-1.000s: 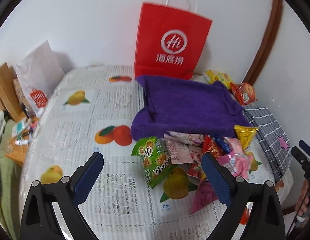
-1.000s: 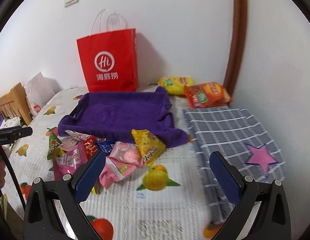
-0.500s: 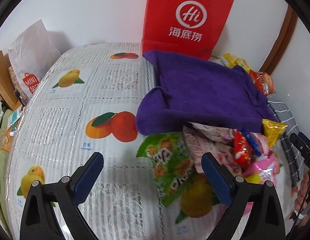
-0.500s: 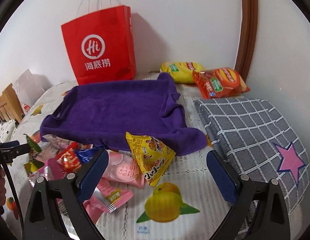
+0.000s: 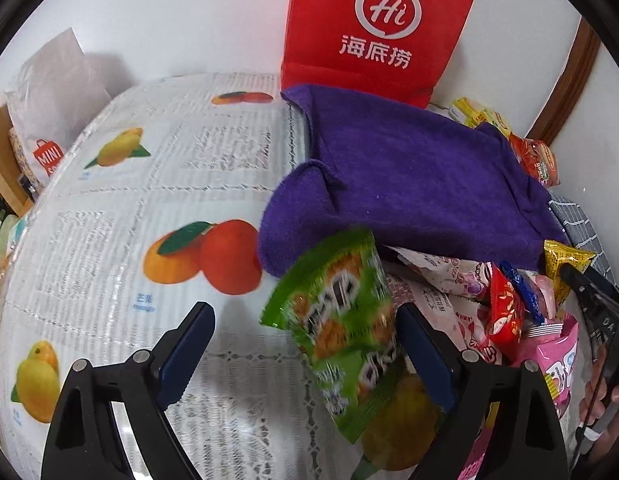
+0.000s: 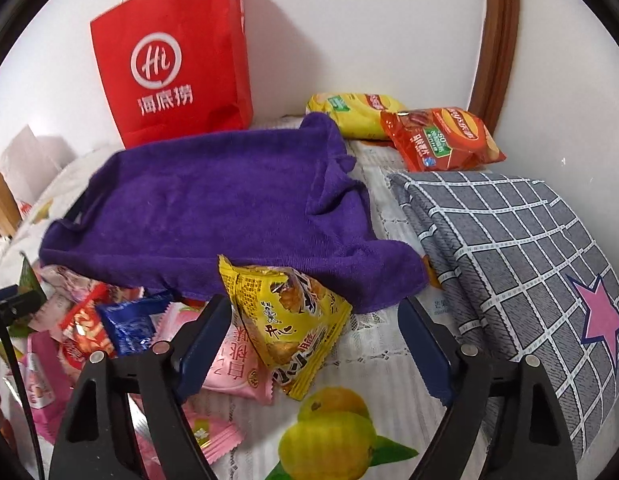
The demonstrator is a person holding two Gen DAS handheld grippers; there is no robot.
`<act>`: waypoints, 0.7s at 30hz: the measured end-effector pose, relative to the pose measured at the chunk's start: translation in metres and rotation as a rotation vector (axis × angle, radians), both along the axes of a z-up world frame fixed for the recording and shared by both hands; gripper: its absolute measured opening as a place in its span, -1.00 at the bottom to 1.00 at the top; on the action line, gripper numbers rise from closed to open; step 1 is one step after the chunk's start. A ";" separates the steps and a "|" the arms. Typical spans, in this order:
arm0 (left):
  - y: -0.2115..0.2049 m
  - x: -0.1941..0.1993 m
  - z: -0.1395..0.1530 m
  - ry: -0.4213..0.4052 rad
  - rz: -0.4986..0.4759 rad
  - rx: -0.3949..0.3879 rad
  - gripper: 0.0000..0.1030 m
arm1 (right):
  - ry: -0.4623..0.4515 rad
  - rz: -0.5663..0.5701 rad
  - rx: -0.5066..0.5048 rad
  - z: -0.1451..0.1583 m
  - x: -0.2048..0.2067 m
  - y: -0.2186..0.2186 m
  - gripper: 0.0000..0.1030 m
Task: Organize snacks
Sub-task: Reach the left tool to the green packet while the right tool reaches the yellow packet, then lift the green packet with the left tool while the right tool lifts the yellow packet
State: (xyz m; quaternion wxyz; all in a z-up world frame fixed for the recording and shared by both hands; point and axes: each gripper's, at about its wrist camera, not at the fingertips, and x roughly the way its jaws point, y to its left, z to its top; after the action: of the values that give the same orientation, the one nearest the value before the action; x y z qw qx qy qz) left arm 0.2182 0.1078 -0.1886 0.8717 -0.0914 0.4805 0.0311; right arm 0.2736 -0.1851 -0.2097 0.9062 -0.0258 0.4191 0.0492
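On the fruit-print tablecloth [image 5: 109,240], the green snack packet [image 5: 341,344] lies lengthwise toward the camera.

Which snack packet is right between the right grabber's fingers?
The yellow triangle-shaped packet, leaning against the purple towel. It sits between the right gripper fingers; the pink, blue and red packets lie off to its left.

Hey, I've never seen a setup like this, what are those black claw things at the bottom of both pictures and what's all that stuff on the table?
Each claw is a hand-held two-finger gripper with a camera looking along its fingers, one picture per hand. The left gripper has been closing around a green snack packet, not yet squeezing it. The right gripper, also closing, frames a yellow snack packet, not gripped. Behind lie a purple towel, a red paper bag and a grey checked cloth on the fruit-print tablecloth.
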 end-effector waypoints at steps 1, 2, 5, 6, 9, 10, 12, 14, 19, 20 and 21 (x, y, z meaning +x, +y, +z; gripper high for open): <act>-0.001 0.001 -0.002 0.005 -0.002 -0.008 0.69 | 0.005 -0.001 -0.002 -0.002 0.001 0.001 0.65; -0.002 0.001 -0.004 0.012 -0.006 -0.012 0.60 | 0.011 -0.001 -0.002 -0.005 0.002 0.002 0.63; -0.005 0.002 -0.007 0.019 -0.019 -0.001 0.41 | 0.019 0.009 0.026 -0.008 0.004 0.003 0.45; -0.006 0.001 -0.007 0.016 -0.021 0.007 0.36 | 0.021 0.007 0.041 -0.008 0.004 0.002 0.39; -0.005 0.000 -0.007 0.017 -0.022 0.013 0.16 | 0.032 0.019 0.082 -0.006 0.004 0.001 0.01; -0.003 0.000 -0.007 0.014 -0.024 0.006 0.05 | 0.035 0.024 0.087 -0.005 0.003 0.002 -0.04; -0.001 -0.001 -0.006 0.013 -0.027 -0.004 0.00 | 0.021 0.013 0.063 -0.002 0.000 0.005 -0.05; 0.002 -0.003 -0.004 0.006 -0.027 -0.015 -0.03 | 0.010 0.012 0.051 0.002 -0.003 0.005 -0.07; 0.010 -0.012 0.001 -0.005 -0.017 -0.032 -0.04 | -0.014 0.006 0.071 0.019 -0.013 0.000 -0.08; 0.013 -0.014 0.003 -0.008 -0.013 -0.039 -0.04 | -0.020 0.002 0.069 0.023 -0.016 -0.001 -0.08; 0.015 -0.017 0.005 -0.013 -0.009 -0.045 -0.04 | -0.027 -0.004 0.067 0.028 -0.019 -0.003 -0.08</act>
State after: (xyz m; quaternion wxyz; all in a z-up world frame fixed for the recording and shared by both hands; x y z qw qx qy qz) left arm 0.2008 0.1230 -0.1839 0.8726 -0.1092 0.4759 0.0157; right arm 0.2550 -0.1881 -0.1820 0.9121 0.0045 0.4052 0.0612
